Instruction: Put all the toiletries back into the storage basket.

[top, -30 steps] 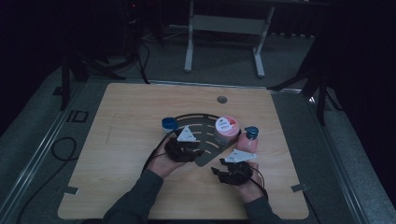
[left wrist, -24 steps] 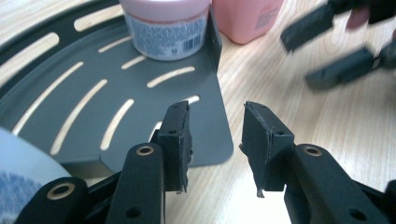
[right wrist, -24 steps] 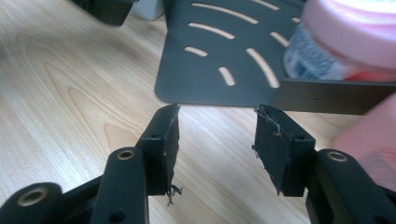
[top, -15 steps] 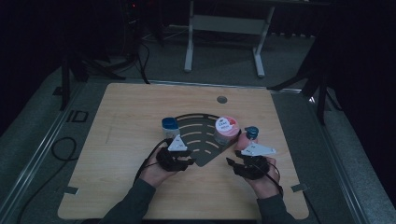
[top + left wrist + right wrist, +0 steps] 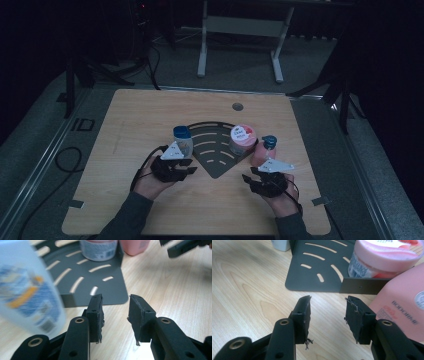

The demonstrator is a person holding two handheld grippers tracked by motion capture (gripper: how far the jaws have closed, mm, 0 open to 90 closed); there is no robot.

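The white bottle (image 5: 183, 141) is standing just beside the left claw (image 5: 115, 315), whose jaws are being held spread and empty. The right claw (image 5: 328, 316) is likewise being held spread, empty, near the pink bottle (image 5: 263, 151).

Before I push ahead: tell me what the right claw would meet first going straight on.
Probably the dark slotted fan-shaped metal tray; its rounded corner lies ahead of the open right claw. The pink bottle sits just aside.

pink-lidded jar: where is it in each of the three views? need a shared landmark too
High view: the pink-lidded jar stands right of centre, on the right part of the dark slotted tray.
Left gripper view: top centre, cut by the upper edge, standing on the tray.
Right gripper view: top right, behind the tray's low wall.
Shared landmark: the slotted tray's rounded corner, ahead of the jaws in both gripper views.
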